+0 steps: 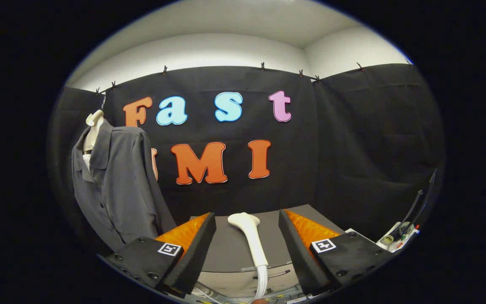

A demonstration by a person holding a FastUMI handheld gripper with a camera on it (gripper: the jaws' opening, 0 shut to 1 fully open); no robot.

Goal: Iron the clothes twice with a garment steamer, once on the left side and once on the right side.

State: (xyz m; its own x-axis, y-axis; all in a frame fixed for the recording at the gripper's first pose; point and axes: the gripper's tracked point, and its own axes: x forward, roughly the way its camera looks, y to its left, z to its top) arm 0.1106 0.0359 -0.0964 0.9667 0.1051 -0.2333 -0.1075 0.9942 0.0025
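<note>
Between the two fingers of the gripper (247, 253), spread wide and holding nothing: a pale garment steamer (251, 240), lying on a grey tabletop (230, 249), head pointing away toward the booth wall, handle and white hose (261, 283) running back toward the camera. Neither finger touching the handle; clear gaps on both sides. Up and off to the left, well apart from the steamer: a dark grey shirt (116, 185), collar and buttoned front showing, draped on a pale hanger (93, 126) hooked at the top of the black cloth wall. At the far right, beside the tabletop: a small clutter of items (399, 240), too small to identify. Judged stage: grasp not yet made, neither ironing pass begun. Likely trouble from here: closing too near the flared head rather than on the slim, smooth, rounded handle, letting the steamer twist or slide out on lifting; closing off-centre, so one finger nudges the handle sideways before the other arrives; hose dragging or snagging at the table edge during the long swing left to the shirt, pulling the head off line; loosely hung shirt swaying away under the steamer's push, leaving one side poorly covered.
</note>
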